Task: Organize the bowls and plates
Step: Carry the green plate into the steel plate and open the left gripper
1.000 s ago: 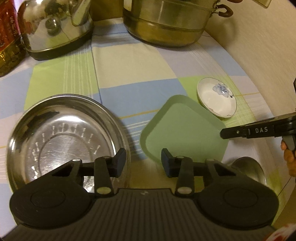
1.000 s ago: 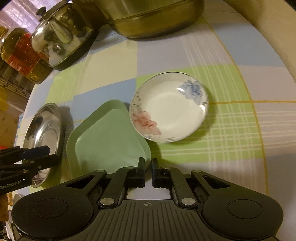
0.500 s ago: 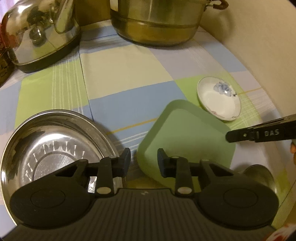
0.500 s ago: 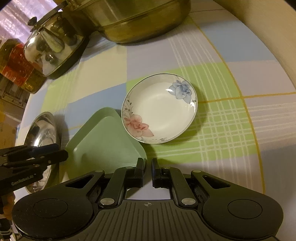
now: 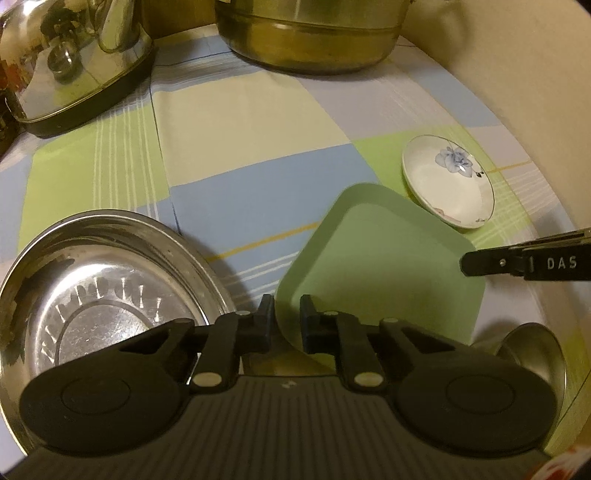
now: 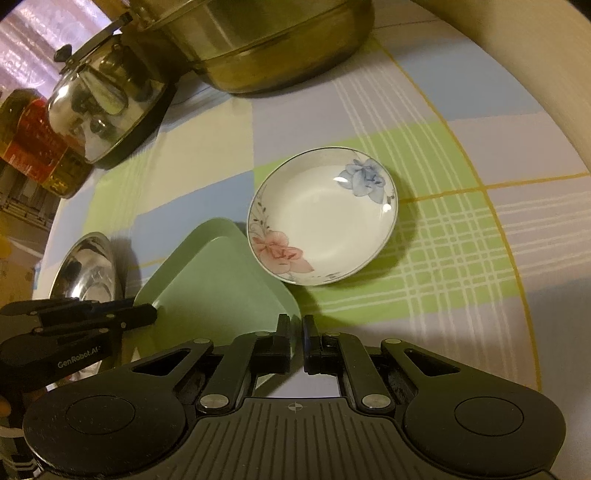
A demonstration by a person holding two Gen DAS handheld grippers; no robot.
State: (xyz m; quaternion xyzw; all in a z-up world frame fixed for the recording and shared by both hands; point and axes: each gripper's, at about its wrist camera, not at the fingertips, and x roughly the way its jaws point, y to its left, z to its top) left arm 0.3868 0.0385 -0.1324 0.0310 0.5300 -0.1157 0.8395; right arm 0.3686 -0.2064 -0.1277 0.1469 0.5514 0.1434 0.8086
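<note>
A green square plate (image 5: 380,258) lies on the checked tablecloth; it also shows in the right wrist view (image 6: 218,280). My left gripper (image 5: 287,314) has its jaws close around the plate's near left rim. A steel round plate (image 5: 99,295) lies to its left. A white flowered dish (image 6: 321,218) sits just beyond the green plate, also seen in the left wrist view (image 5: 448,181). My right gripper (image 6: 296,328) is nearly shut at the green plate's right corner, holding nothing I can see.
A large steel pot (image 5: 310,33) and a steel kettle (image 5: 74,62) stand at the back. Bottles (image 6: 33,147) stand at the far left. A small steel bowl (image 5: 535,354) sits near right. A curved wall (image 5: 517,74) bounds the right side.
My left gripper has moved right, from over the steel plate to the green plate's rim, and its jaws have narrowed. My right gripper stays almost still.
</note>
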